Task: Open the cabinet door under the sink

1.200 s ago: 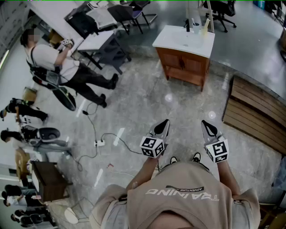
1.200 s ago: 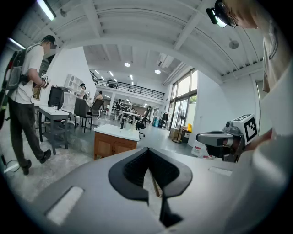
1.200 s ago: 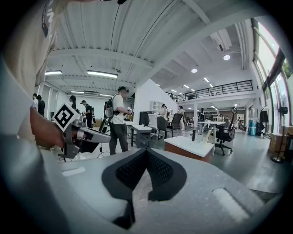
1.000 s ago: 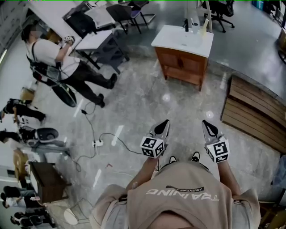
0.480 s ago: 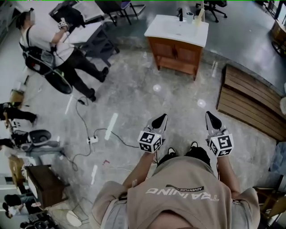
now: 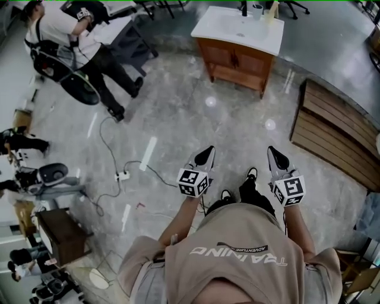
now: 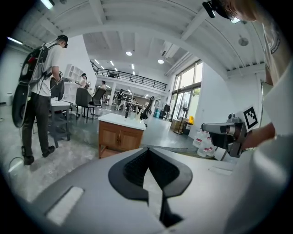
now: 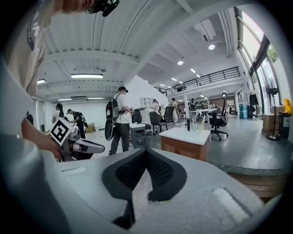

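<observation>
Grippers both closed and empty: left gripper has its jaws pressed together with nothing between them, right gripper the same. Head view: both are held out in front of the wearer's chest, side by side with a clear gap between them, tips pointing ahead over the floor. Cabinet is wooden and stands under a white sink at the top of head view, well ahead of both grippers; nothing touches it. Its two doors sit side by side on the front, both flush and closed, with a low open shelf below them. Faucet and a few small containers are at the sink's far edge. Left gripper view: cabinet sits above the jaws, left of centre, with the right gripper at the right edge of frame. Right gripper view: cabinet sits above the jaws, right of centre, with the left gripper at the left edge. Bystander with a backpack stands at a table, upper left in head view, well apart from the cabinet. Cable runs across the floor to a power strip. Slatted wooden platform lies to the right of the cabinet
</observation>
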